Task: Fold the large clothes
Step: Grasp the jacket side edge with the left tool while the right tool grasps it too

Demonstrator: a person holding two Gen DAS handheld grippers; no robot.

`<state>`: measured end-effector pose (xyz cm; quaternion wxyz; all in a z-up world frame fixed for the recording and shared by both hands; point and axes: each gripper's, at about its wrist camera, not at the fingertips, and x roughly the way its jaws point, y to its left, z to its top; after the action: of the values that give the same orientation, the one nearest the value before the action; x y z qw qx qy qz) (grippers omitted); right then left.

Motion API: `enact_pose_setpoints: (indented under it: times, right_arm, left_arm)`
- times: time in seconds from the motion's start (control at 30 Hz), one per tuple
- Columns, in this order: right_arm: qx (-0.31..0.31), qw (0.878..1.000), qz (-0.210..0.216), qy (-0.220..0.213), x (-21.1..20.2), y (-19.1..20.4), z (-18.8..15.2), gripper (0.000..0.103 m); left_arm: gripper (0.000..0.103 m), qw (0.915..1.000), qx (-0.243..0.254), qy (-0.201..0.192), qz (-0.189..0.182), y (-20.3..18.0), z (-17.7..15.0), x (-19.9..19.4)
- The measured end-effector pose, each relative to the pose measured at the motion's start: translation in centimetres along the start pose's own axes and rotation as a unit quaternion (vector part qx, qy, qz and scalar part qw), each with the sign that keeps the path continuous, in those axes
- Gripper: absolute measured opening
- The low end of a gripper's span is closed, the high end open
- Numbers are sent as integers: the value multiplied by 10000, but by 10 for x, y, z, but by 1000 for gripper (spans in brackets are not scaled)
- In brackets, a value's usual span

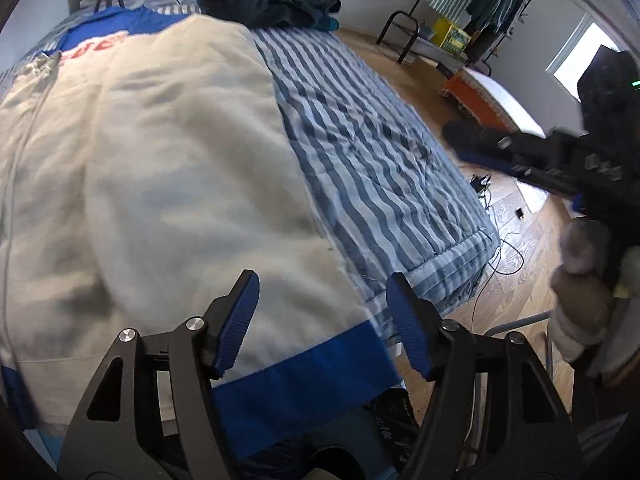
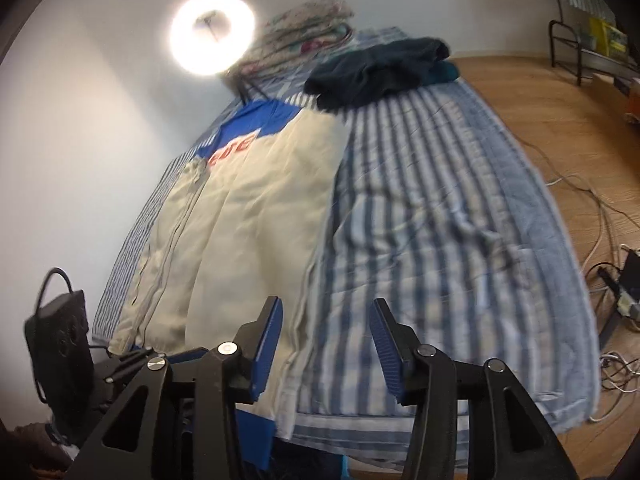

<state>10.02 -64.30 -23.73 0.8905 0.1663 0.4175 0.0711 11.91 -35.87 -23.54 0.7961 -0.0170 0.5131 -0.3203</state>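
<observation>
A large cream jacket (image 1: 160, 160) with blue shoulders, a blue hem band (image 1: 304, 376) and red lettering lies flat along the left side of a blue-striped bed (image 1: 380, 140). My left gripper (image 1: 322, 280) hovers open over the jacket's near right corner, with nothing between its blue pads. In the right wrist view the same jacket (image 2: 248, 208) stretches away from me. My right gripper (image 2: 326, 304) is open above the jacket's right edge near the foot of the bed (image 2: 440, 220) and holds nothing. The right gripper's black body (image 1: 560, 160) shows blurred at the right of the left wrist view.
A heap of dark clothes (image 2: 380, 68) lies at the far end of the bed, with folded quilts (image 2: 304, 36) and a lit ring lamp (image 2: 212, 34) behind it. Wooden floor with cables (image 2: 600, 208) runs along the bed's right side. A clothes rack (image 1: 480, 8) stands by the far wall.
</observation>
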Motion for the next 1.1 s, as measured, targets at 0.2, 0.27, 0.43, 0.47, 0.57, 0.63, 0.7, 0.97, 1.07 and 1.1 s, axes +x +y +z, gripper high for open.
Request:
enact_pose_setpoints:
  times: [0.2, 0.27, 0.43, 0.47, 0.57, 0.63, 0.7, 0.97, 1.07, 1.1]
  right_arm:
    - [146, 9997, -115, -177, -16, -14, 5, 49]
    - [187, 9996, -84, -206, -16, -17, 6, 50]
    - [243, 9995, 45, -200, -5, -16, 14, 50]
    - [242, 9995, 62, -189, -1, -14, 16, 50]
    - [326, 9992, 206, -130, 10, -12, 23, 50]
    - [416, 9988, 264, -77, 18, -12, 29, 50]
    - [456, 9987, 245, -6, 27, -12, 36, 51]
    - [633, 9954, 591, 409, 68, 5, 69, 60]
    - [699, 9932, 662, 647, 96, 19, 82, 61]
    - [675, 9932, 625, 709, 107, 24, 87, 61]
  left_arm:
    - [68, 9966, 186, 356, 722, -26, -5, 38]
    - [68, 9962, 183, 326, 792, -23, -7, 44]
    - [51, 9938, 500, 81, 985, -24, -15, 44]
    - [49, 9943, 542, 60, 912, -23, -16, 43]
    - [31, 9961, 535, 82, 700, -19, -14, 37]
    - [21, 9983, 336, 65, 467, -13, -11, 28]
    - [19, 9999, 70, -60, 143, -3, -7, 12]
    - [15, 9963, -542, -454, -483, 30, 2, -35]
    - [14, 9948, -658, -528, -574, 38, 2, -43]
    - [14, 9943, -691, -549, -604, 39, 1, -46]
